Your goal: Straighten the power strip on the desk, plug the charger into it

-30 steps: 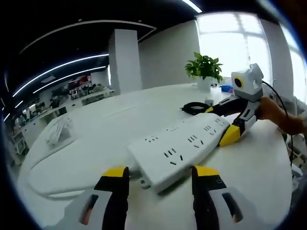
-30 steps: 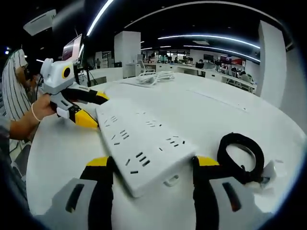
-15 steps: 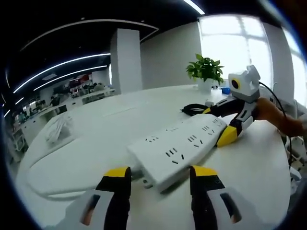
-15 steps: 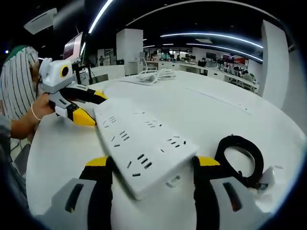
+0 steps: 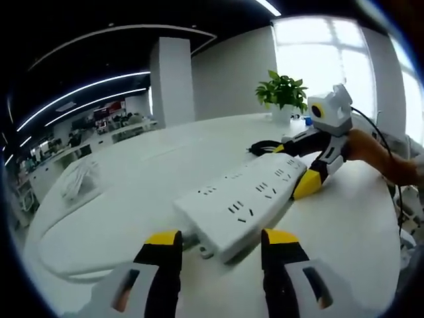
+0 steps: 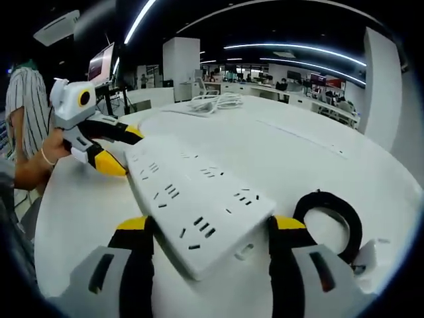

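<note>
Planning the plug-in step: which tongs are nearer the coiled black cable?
Right. The right tongs straddle the power strip end beside the coiled black cable; the left tongs straddle the opposite end.

Potted plant [image 5: 283, 93] by window; white cable bundle [image 6: 215, 103] on far desk

the power strip [image 6: 195, 202] looks like smooth white plastic with a soft sheen. the desk [image 6: 291, 156] has a smooth, matt white top. the black cable coil [image 6: 329, 222] looks rubbery and dull. the right gripper [image 6: 207, 265] has glossy yellow tips on matt grey plastic, as does the left gripper [image 5: 215, 265].
</note>
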{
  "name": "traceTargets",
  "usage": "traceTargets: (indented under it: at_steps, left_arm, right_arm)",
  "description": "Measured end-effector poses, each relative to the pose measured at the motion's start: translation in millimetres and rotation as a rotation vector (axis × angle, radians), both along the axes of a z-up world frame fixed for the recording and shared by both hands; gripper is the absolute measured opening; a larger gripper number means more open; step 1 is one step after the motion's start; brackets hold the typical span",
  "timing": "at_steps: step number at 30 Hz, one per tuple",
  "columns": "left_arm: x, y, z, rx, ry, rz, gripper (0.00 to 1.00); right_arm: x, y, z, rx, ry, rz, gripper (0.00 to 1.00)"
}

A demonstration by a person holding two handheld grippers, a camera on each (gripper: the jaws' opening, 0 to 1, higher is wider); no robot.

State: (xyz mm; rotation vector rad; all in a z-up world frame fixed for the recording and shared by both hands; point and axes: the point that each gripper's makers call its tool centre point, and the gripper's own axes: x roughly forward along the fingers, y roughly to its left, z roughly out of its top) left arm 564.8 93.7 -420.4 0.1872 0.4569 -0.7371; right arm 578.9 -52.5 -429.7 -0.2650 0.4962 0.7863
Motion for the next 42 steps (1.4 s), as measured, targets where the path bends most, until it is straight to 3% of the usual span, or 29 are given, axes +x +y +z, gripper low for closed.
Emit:
traceTargets:
  at_steps: [7, 10, 14, 21, 28, 35, 42]
  left_arm:
    - [1.9, 1.6, 2.8, -0.027, 0.006, -0.001, 0.46]
    - [0.9, 0.6, 0.3, 0.027, -0.029, -0.015, 0.45]
    - [1.0, 0.3, -0.1, 0.046, -0.036, -0.016, 0.46]
    - [4.1, 6.0, 17.5, 0.021, -0.092, 0.020, 0.55]
    - [3.1, 10.1, 43.0, -0.076, -0.148, 0.054, 0.69]
    - [2.7, 22.7, 67.1, -0.196, -0.204, 0.115, 0.73]
    - [-7.3, 29.5, 73.1, -0.226, -0.214, 0.129, 0.79]
  right_arm:
    - [2.2, -0.8, 0.5, -0.001, -0.001, 0.002, 0.71]
    - [3.0, -1.4, 0.7, 0.002, -0.002, 0.007, 0.71]
    - [6.0, -1.4, 2.6, -0.006, -0.018, 0.017, 0.72]
    - [7.2, -1.7, 4.6, -0.014, -0.045, 0.014, 0.73]
    - [9.2, -6.2, 20.9, 0.023, -0.123, 0.003, 0.76]
    - [-1.6, -13.5, 45.8, 0.065, -0.200, -0.018, 0.79]
    - [-16.0, -26.4, 72.3, 0.128, -0.265, -0.056, 0.82]
